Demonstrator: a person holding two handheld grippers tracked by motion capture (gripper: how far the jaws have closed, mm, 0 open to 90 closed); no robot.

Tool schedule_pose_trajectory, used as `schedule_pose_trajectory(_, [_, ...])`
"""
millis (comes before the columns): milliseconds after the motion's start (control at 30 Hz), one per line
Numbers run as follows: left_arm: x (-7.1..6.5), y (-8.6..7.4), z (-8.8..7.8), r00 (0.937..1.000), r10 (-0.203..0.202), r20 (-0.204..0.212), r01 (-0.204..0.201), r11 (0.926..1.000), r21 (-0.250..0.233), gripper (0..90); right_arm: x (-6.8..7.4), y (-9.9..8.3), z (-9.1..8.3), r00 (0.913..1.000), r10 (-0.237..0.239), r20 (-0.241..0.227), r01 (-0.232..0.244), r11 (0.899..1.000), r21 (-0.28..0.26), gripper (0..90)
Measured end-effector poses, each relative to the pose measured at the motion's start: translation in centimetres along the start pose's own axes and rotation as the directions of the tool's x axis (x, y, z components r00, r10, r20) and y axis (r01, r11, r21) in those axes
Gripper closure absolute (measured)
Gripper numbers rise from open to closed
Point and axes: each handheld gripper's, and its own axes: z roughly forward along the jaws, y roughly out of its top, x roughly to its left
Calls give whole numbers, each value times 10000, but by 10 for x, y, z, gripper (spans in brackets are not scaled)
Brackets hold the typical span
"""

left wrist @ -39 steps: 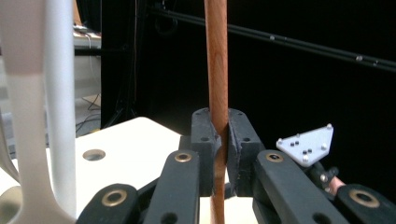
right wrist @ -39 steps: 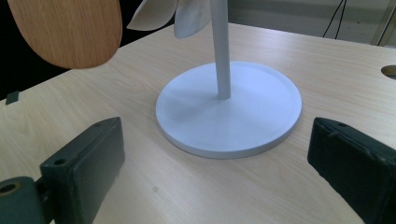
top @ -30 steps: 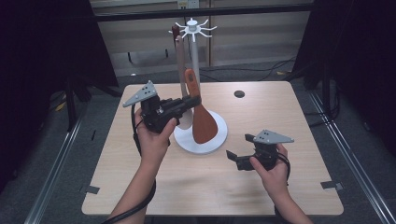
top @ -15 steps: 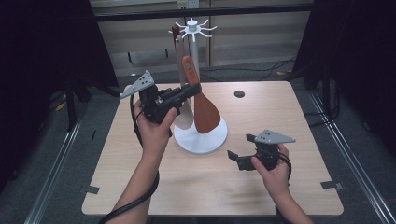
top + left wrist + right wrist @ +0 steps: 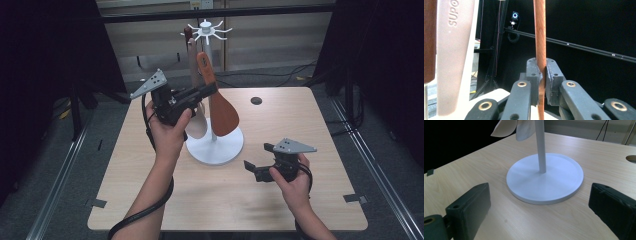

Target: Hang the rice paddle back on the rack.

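A white utensil stand (image 5: 215,145) with a hooked top (image 5: 206,31) rises from the middle of the table. My left gripper (image 5: 210,90) is raised beside its pole, shut on the handle of a reddish-brown wooden spatula (image 5: 220,107) that is tilted, blade down. The left gripper view has the handle (image 5: 540,37) clamped between the jaws. A pale beige utensil (image 5: 197,122) hangs from the stand just behind; it is the pale beige utensil (image 5: 454,55) at the left of the left gripper view. My right gripper (image 5: 252,157) rests low on the table, open, facing the stand's round base (image 5: 545,178).
The wooden table (image 5: 300,130) has a small dark round hole (image 5: 256,100) at the back right. Dark tape marks (image 5: 98,203) sit near its front corners. Metal rails and cables run along the floor around it.
My left gripper has lifted the wooden spatula higher and toward the top of the stand. The right gripper has stayed where it was.
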Motion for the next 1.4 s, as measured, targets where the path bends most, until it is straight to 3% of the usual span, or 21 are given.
schedule_pose_trajectory(500, [7,12,13,9988,225,442,-216,9995,-222,831,-2,0,0,10000,72,-32,-72,10000,-6,38])
schedule_pose_trajectory(667, [12,12,19,9990,-84,448,98,9994,-321,830,-2,0,0,10000,77,-36,-77,10000,40,38])
schedule_pose_trajectory(900, [18,14,29,9986,-176,508,188,9995,-238,830,-4,0,-2,9999,125,-36,-125,9999,-4,38])
schedule_pose_trajectory(1100, [26,5,31,9963,-732,455,754,9959,-494,828,-5,0,-2,9999,126,-15,-126,9999,-8,38])
schedule_pose_trajectory(1333, [23,9,24,9981,-433,447,463,9967,-667,830,-6,1,-3,10000,81,-49,-81,9999,-102,38])
schedule_pose_trajectory(1400, [25,11,24,9969,-599,519,628,9964,-570,830,-5,1,-3,9999,120,-34,-120,9999,-73,39])
